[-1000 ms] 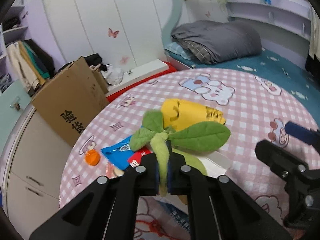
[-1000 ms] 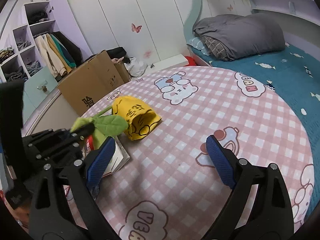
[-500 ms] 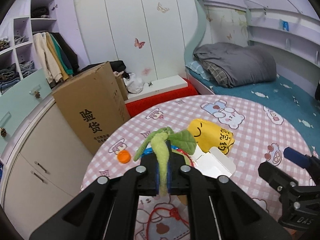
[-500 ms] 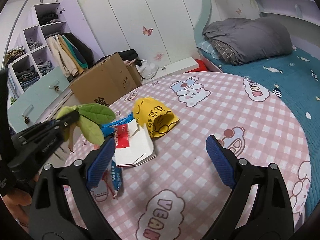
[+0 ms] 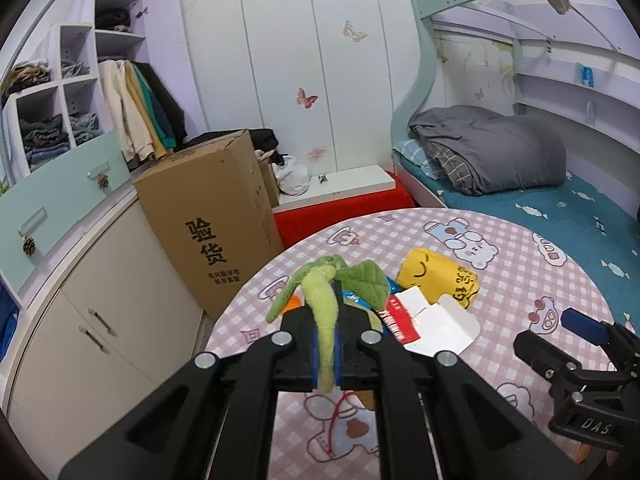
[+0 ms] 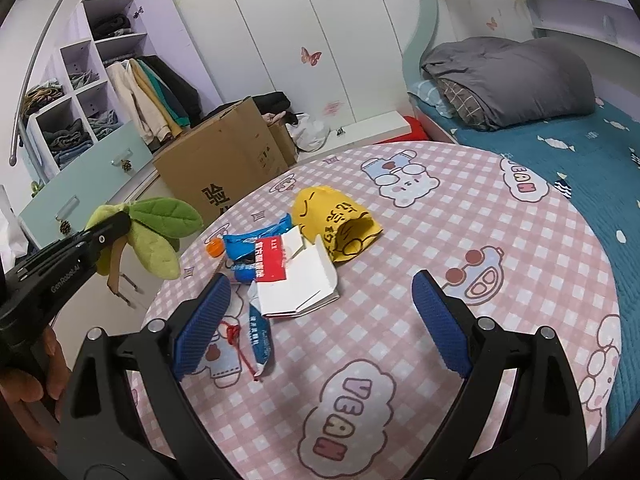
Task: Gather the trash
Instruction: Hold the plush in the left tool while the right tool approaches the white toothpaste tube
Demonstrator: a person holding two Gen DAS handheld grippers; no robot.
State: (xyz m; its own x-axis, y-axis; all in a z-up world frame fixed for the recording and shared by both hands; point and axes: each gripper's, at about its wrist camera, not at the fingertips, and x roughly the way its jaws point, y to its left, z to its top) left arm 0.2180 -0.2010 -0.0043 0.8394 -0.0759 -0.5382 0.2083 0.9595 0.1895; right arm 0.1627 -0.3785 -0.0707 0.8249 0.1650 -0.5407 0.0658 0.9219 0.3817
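Note:
My left gripper (image 5: 326, 354) is shut on the stem of a green plush leaf toy (image 5: 324, 292) and holds it up off the table; the toy also shows in the right wrist view (image 6: 154, 230), left of the table edge. My right gripper (image 6: 320, 320) is open and empty above the pink checked table (image 6: 440, 248). On the table lie a yellow pouch (image 6: 336, 220), a white and red folded carton (image 6: 296, 280), blue wrappers (image 6: 256, 240), a small orange ball (image 6: 215, 248) and a red string (image 6: 240, 344).
A tall cardboard box (image 5: 208, 220) stands on the floor left of the table. Low cabinets (image 5: 80, 320) and open shelves with clothes line the left wall. A bed (image 5: 520, 184) with a grey quilt is behind on the right.
My left gripper has risen and pulled back to the left with the plush leaf toy. The trash pile beneath it is now uncovered. The right gripper has stayed open.

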